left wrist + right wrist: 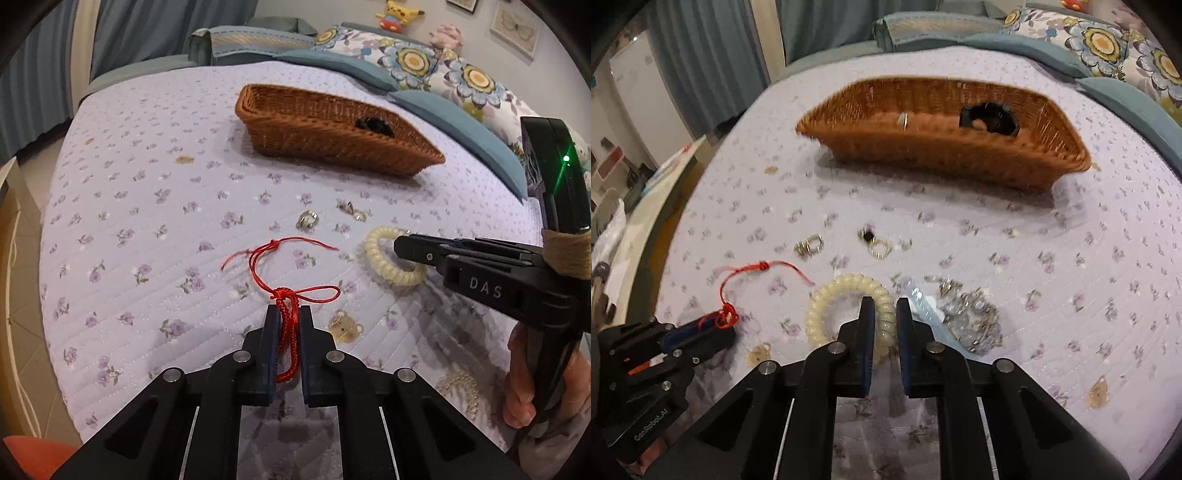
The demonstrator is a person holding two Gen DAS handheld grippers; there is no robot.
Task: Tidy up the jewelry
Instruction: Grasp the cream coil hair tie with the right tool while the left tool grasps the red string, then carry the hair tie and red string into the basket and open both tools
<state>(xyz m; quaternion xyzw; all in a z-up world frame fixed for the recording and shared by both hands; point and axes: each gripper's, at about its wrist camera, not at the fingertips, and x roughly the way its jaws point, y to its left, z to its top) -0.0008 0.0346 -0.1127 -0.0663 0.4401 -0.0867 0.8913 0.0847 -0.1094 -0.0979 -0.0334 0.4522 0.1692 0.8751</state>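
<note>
**A:** Red cord (286, 334) is being pinched by its braided end in the left gripper (288, 314), jaws clenched on it, the rest trailing on the quilt (147, 184). Coil band (849, 308) is being squeezed at its rim by the right gripper (885, 306).

**B:** Probably both are being readied for the basket (960, 162). The cord is best lifted slowly so the loose knot isn't snagged on the rings (809, 245).

**A:** Any writing being picked up?

**B:** "DAS" is being shown on the right gripper, "GenRobot.AI" on the left.
</note>
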